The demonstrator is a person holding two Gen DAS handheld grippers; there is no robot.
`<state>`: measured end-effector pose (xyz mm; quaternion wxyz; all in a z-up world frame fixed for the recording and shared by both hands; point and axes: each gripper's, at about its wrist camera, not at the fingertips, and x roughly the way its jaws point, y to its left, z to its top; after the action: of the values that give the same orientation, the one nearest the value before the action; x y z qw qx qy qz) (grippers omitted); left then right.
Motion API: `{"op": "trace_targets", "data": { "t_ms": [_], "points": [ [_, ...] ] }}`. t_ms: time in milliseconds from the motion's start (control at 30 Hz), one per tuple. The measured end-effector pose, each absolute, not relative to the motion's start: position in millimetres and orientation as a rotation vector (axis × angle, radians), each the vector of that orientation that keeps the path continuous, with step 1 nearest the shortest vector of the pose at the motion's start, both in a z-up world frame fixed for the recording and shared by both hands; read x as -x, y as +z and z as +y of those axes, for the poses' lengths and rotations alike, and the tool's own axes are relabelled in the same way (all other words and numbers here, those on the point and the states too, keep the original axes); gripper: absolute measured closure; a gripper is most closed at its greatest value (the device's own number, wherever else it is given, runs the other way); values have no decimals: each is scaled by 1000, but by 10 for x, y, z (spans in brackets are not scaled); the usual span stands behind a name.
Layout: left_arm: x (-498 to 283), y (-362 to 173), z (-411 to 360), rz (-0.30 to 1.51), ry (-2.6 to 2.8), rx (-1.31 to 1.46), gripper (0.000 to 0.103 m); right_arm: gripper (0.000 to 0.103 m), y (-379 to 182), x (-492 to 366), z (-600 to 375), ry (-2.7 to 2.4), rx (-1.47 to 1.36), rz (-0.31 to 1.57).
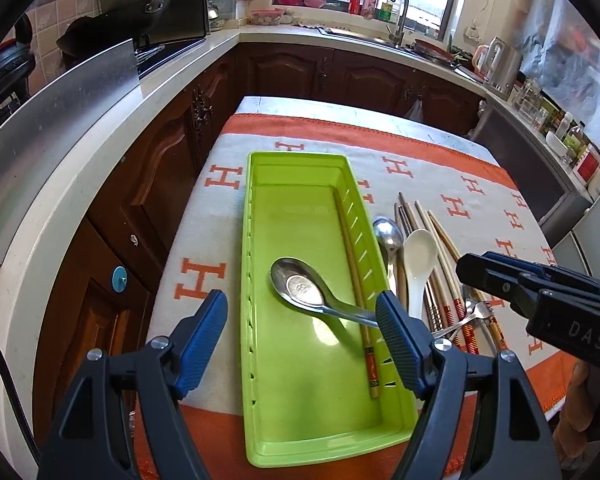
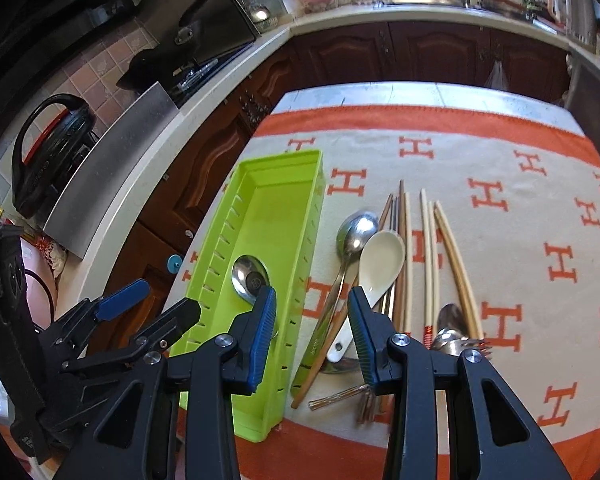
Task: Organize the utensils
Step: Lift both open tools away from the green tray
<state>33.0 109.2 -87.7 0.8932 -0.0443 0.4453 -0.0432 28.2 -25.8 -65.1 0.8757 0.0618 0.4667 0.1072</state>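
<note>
On the orange-and-white cloth (image 1: 204, 280) both grippers hang with jaws apart, holding nothing: left gripper (image 1: 300, 344) wide over the green tray (image 1: 260, 400), right gripper (image 2: 312, 336) narrower. In the tray lie a spoon (image 1: 300, 286) and one chopstick (image 1: 356, 280); the other utensils (image 2: 384, 272) lie just beside it.

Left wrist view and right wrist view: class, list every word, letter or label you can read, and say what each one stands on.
"DAS" in pale letters on the right claw's black body, left wrist view.
"H" in orange, repeated all over the tablecloth.
Chopstick in the green tray: a printed band on its end, too small to read.
Bottles on the counters: labels too blurred to read.
</note>
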Motion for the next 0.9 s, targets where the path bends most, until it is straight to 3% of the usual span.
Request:
{"op": "trace_targets", "data": {
  "t_ms": [400, 467, 533, 600, 900],
  "points": [
    [-283, -713, 965, 930, -149, 154, 28, 65, -488, -15, -413, 249, -100, 939],
    [-282, -686, 919, 930, -155, 156, 28, 62, -447, 15, -457, 246, -91, 936],
    [-295, -655, 870, 932, -153, 155, 24, 44, -398, 52, -505, 225, -73, 924],
    [-306, -630, 829, 936, -158, 157, 18, 38, -338, 102, -568, 197, -62, 910],
    [-392, -482, 508, 924, -192, 122, 16, 37, -149, 183, -941, 165, -69, 899]
  ]
}}
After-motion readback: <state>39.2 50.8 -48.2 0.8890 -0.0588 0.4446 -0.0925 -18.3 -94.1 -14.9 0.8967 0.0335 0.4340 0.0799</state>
